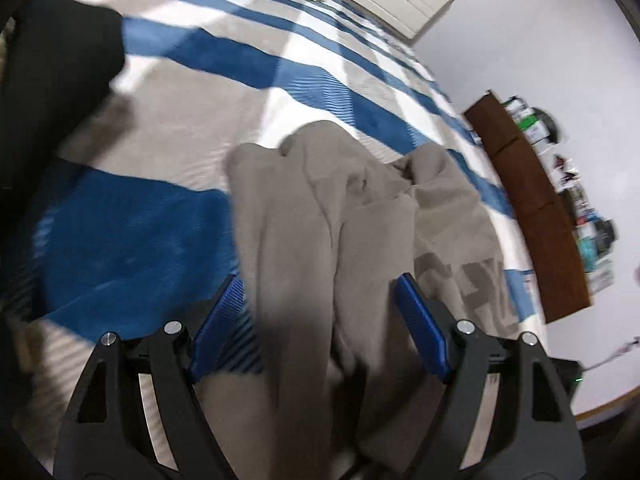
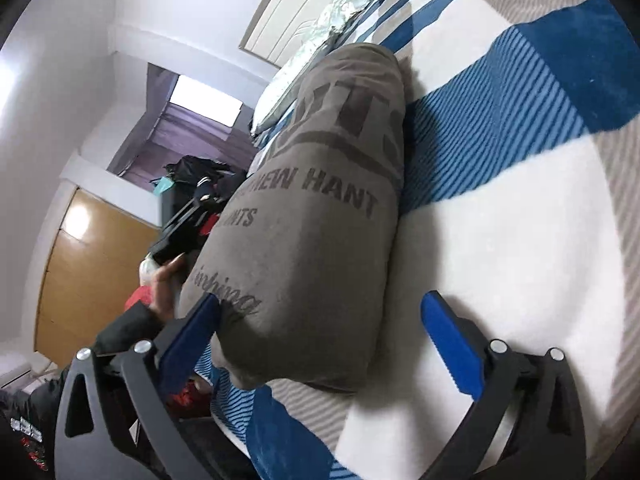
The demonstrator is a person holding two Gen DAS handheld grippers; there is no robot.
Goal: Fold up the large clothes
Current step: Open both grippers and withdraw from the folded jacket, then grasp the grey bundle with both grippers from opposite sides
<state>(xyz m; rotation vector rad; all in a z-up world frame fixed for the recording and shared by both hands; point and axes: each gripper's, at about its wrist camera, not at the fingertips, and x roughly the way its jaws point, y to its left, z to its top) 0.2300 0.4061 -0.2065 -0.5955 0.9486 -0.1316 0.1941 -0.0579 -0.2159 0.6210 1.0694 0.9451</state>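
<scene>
Garment [image 1: 328, 216], grey-brown with printed lettering, lies bunched on the striped bed [image 1: 140, 232] near its side edge. Left tongs [image 1: 320, 320] and right tongs [image 2: 324, 332] both stand wide apart, gripping nothing, cloth between them. Advise spreading flat before folding.

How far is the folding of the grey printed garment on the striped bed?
Done: the grey garment lies in a long narrow bundle on the striped blanket, sides apparently folded in. In hand: nothing; the left gripper and right gripper are open around it. Left: probably folding it shorter, since it is long and rumpled.
</scene>
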